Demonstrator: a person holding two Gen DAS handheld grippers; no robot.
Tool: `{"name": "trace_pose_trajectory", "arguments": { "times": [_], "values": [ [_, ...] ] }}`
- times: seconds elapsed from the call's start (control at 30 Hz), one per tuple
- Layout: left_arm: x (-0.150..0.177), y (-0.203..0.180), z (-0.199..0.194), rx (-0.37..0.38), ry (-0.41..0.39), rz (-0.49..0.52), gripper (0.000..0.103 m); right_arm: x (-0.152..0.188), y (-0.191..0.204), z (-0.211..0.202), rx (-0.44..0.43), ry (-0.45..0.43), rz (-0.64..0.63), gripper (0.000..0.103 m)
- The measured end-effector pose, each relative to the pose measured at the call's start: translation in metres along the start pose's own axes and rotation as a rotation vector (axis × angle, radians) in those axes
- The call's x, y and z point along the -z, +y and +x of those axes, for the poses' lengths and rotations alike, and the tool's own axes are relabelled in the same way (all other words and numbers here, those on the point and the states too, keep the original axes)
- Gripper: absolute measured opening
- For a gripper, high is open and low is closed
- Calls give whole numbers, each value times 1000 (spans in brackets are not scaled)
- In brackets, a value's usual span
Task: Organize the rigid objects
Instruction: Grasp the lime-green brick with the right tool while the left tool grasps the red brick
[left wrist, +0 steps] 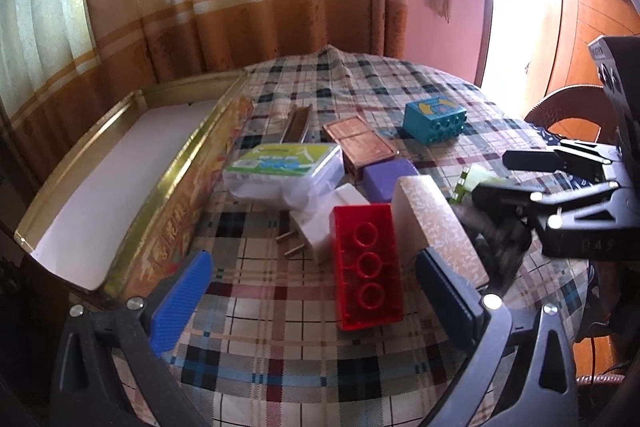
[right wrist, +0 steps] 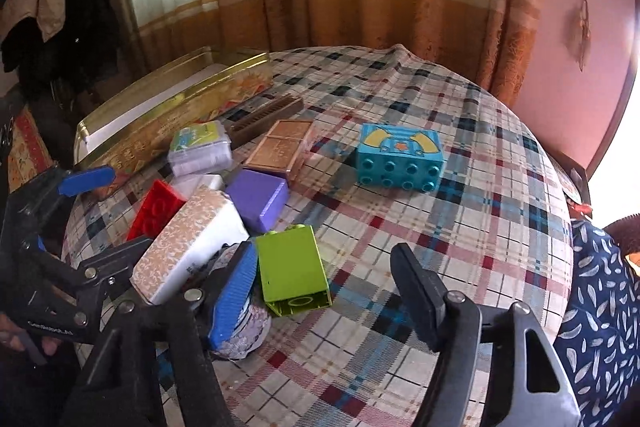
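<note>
A red toy brick [left wrist: 368, 267] lies on the plaid tablecloth between the fingers of my open left gripper [left wrist: 316, 303]; it also shows in the right wrist view [right wrist: 154, 211]. A patterned white box [left wrist: 436, 227] leans beside the left gripper's right finger and shows in the right wrist view [right wrist: 188, 247]. A lime green brick [right wrist: 292, 271] lies between the fingers of my open right gripper [right wrist: 324, 299], close to the left finger. Neither gripper holds anything. A gold tin box [left wrist: 120, 183] with a white lining stands open at the left.
On the cloth lie a purple block [right wrist: 260, 199], a teal studded brick [right wrist: 400, 159], a copper-coloured case [right wrist: 280, 147], a clear plastic box with a green label [left wrist: 284, 171], a brown comb-like bar [right wrist: 264, 115] and a white plug [left wrist: 320, 227]. Curtains hang behind the table.
</note>
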State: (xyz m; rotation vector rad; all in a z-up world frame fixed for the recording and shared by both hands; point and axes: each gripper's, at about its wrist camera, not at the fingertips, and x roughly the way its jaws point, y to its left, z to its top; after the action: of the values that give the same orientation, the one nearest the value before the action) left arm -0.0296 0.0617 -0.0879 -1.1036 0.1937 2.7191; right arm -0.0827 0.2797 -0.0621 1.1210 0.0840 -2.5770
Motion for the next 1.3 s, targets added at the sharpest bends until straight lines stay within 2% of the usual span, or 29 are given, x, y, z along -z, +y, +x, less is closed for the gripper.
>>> {"name": "trace_pose_trajectory", "arguments": {
  "times": [0.1, 0.23, 0.33, 0.37, 0.47, 0.57, 0.6, 0.63, 0.67, 0.8, 0.97, 1.3],
  "values": [
    [0, 4, 2, -7, 9, -18, 103, 1, -12, 4, -20, 24, 54, 66],
    [1, 3, 12, -11, 60, -22, 103, 4, -4, 10, -50, 41, 29, 65],
    [-1, -3, 6, -17, 25, 1, 103, 3, -6, 12, -50, 29, 42, 59],
    [-2, -5, 6, -6, 23, 7, 103, 4, -8, 12, -47, 25, 51, 53],
    [-2, -10, 11, 2, 45, 37, 97, 5, -16, 14, -63, 8, 88, 46],
    [2, -13, 20, -3, 91, 54, 83, 5, -15, 14, -61, 1, 91, 46],
    [2, -12, 21, 6, 94, 51, 70, 5, -14, 13, -58, -4, 86, 45],
    [3, -11, 22, 16, 100, 43, 62, 5, -13, 13, -56, -10, 80, 44],
    [4, -9, 22, 33, 96, 32, 58, 5, -12, 12, -54, -17, 73, 41],
    [8, -10, 19, 44, 73, 35, 30, 6, -6, 9, -22, -58, 33, 34],
    [8, -9, 15, 54, 55, 35, 30, 7, -1, 7, -2, -87, -2, 34],
    [-1, 21, 6, 27, -22, -77, 30, 10, 1, 3, 13, -122, -10, 34]
  ]
}}
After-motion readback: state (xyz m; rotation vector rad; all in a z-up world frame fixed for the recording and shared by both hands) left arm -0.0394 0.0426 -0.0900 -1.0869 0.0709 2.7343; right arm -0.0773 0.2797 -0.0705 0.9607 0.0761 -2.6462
